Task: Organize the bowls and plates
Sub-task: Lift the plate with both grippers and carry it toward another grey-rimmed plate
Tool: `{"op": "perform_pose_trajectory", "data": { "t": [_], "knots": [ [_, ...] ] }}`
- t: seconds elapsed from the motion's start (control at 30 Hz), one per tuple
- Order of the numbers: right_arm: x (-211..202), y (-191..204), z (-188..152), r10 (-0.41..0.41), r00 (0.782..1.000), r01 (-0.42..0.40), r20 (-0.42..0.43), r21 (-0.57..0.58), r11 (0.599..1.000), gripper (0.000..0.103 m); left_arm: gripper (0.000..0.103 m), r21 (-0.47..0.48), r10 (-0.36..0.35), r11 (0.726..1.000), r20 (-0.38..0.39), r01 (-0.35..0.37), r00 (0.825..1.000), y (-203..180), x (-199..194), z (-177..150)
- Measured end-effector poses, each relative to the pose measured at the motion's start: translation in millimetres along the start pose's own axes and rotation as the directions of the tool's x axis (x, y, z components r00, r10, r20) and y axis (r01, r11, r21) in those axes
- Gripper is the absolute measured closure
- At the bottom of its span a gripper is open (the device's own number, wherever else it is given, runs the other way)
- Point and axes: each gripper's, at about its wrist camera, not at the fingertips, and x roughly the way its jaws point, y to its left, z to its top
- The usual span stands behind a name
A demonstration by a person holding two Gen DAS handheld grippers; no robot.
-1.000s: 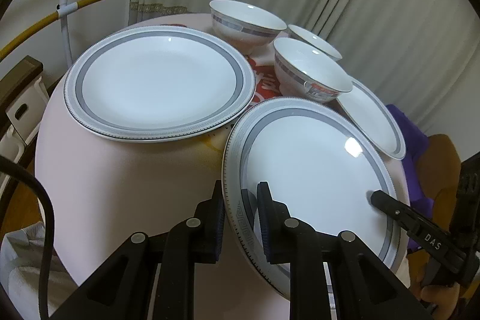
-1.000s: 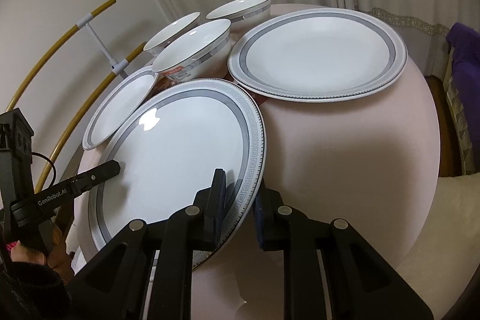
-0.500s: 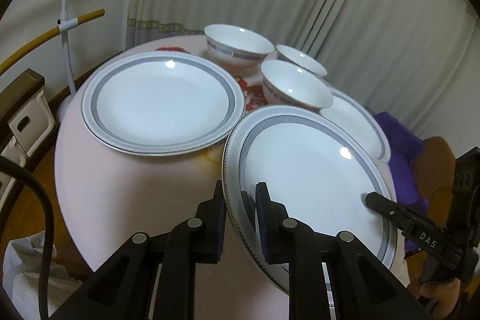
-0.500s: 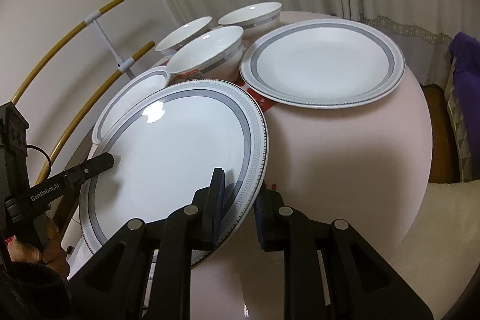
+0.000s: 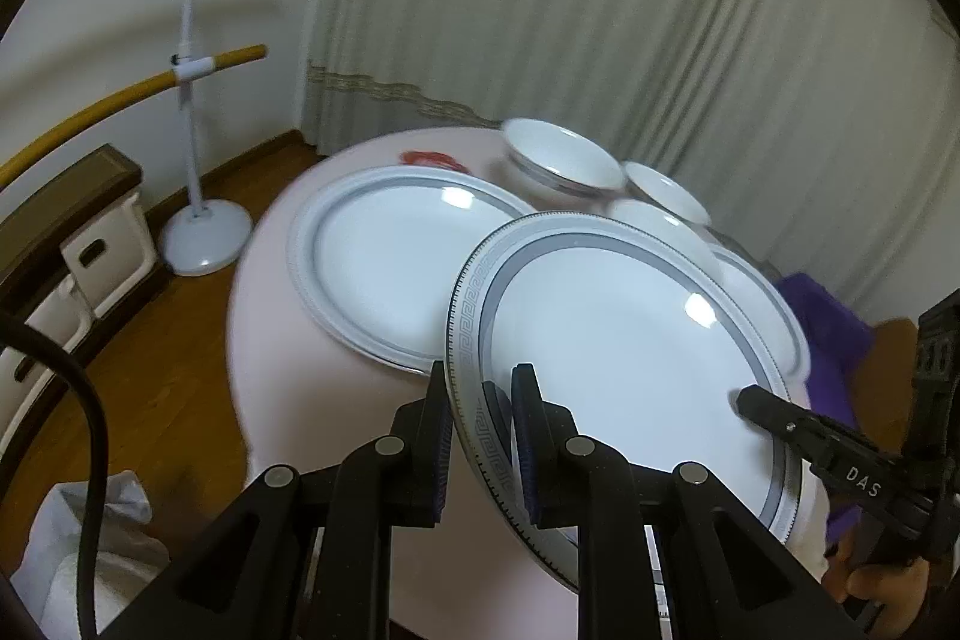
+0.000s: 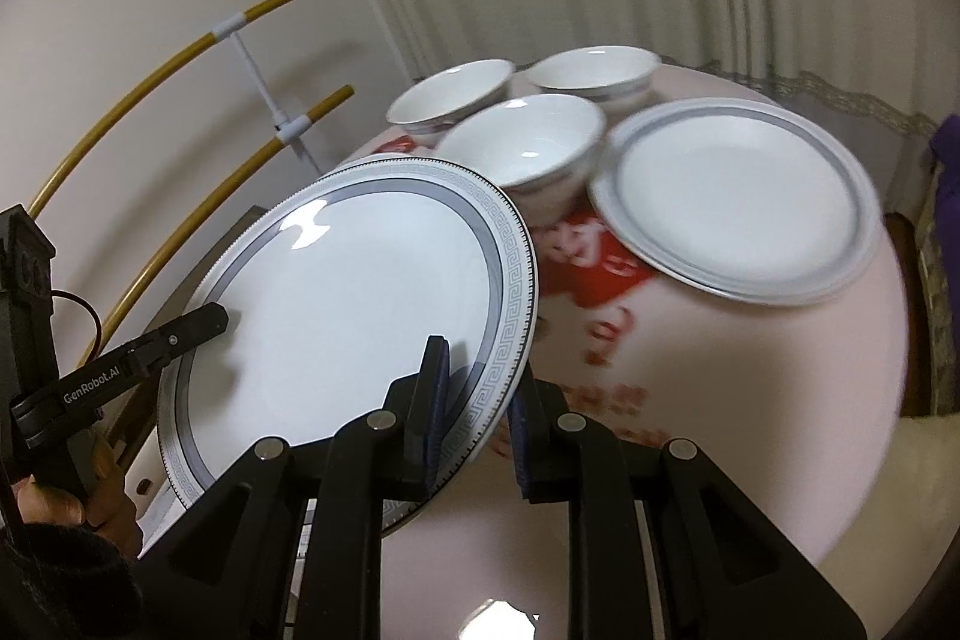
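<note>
On the round pink table, lower centre of both frames, notes view by view.

Left wrist view
- My left gripper (image 5: 480, 421): bottom centre of the frame, its jaws clamped on the near-left rim of the key-pattern plate (image 5: 624, 364), one pad under the rim and one on top.
- Key-pattern plate: fills the centre right, tilted, its far edge overlapping what lies behind it.
- My right gripper (image 5: 744, 397): comes in from the lower right, one finger tip lying on the plate's right rim; from here I cannot see the other finger.
- Second large plate (image 5: 384, 256): flat on the table (image 5: 270, 376), centre left, just beside the held one.
- Smaller plate (image 5: 774, 316): only a sliver shows behind the held plate's right edge.
- Bowls: one (image 5: 564, 157) upper centre, another (image 5: 663, 199) right of it, a third partly hidden behind the held rim.
- Background: curtain (image 5: 600, 10) across the top, lamp stand (image 5: 201, 214) at left.

Right wrist view
- My right gripper (image 6: 477, 400): bottom centre, clamped on the plate's right rim (image 6: 360, 304).
- My left gripper (image 6: 216, 322): enters from the left edge, fingertip on the opposite rim.
- Bowls: three upright (image 6: 528, 148), (image 6: 450, 100), (image 6: 594, 73), upper centre.
- Second large plate (image 6: 738, 196): right of centre, flat on the table beside red lettering (image 6: 594, 250).
</note>
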Motion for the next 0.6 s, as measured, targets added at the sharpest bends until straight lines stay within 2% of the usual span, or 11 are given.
{"op": "perform_pose_trajectory", "data": {
  "t": [0.3,0.6],
  "knots": [
    [49,41,24,0.026,0.999,-0.027,-0.023,-0.067,0.997,0.085,0.087,-0.053,0.063,0.997,-0.003,-0.063,0.998,40,10,16],
    [88,52,41,0.012,0.999,-0.015,-0.044,-0.066,0.998,0.084,0.087,-0.062,0.089,0.994,-0.019,-0.09,0.996,49,48,40]
  ]
}}
